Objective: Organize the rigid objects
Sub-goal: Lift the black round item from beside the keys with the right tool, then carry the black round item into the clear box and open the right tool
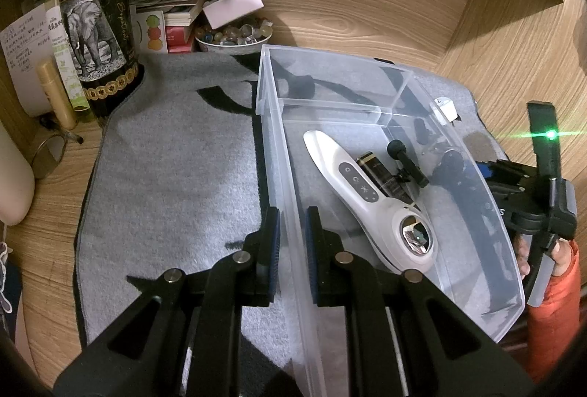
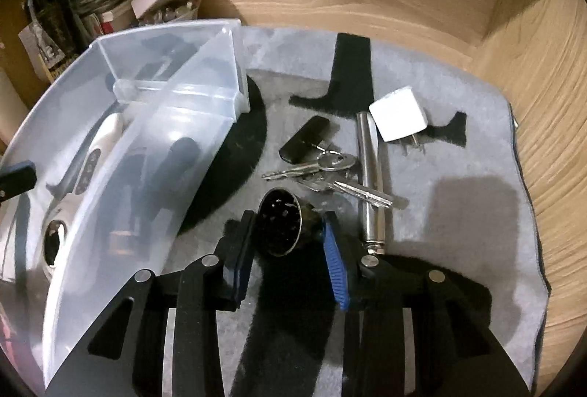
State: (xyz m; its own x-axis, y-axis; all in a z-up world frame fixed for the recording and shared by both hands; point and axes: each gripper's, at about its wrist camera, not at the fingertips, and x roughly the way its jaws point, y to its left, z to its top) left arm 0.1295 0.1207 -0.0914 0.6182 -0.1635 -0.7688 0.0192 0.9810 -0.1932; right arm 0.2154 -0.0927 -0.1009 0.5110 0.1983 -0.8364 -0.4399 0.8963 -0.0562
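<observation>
A clear plastic bin [image 1: 273,147] stands on a grey mat. In it lie a white handheld device [image 1: 363,195], a dark cylinder [image 1: 381,173] and a small black microphone [image 1: 407,162]. My left gripper [image 1: 293,243] is shut on the bin's left wall. My right gripper [image 2: 286,235] is shut on a round black metal piece [image 2: 280,221] on the mat, right of the bin [image 2: 139,155]. Beyond it lie a bunch of keys with a black fob [image 2: 323,173], a silver metal tube [image 2: 370,177] and a white charger plug [image 2: 398,118].
A wine bottle [image 1: 99,23], a bowl of glass beads [image 1: 234,37], papers and small boxes crowd the back left corner. Glasses [image 1: 47,151] lie by the mat's left edge. Wooden walls close the back and right.
</observation>
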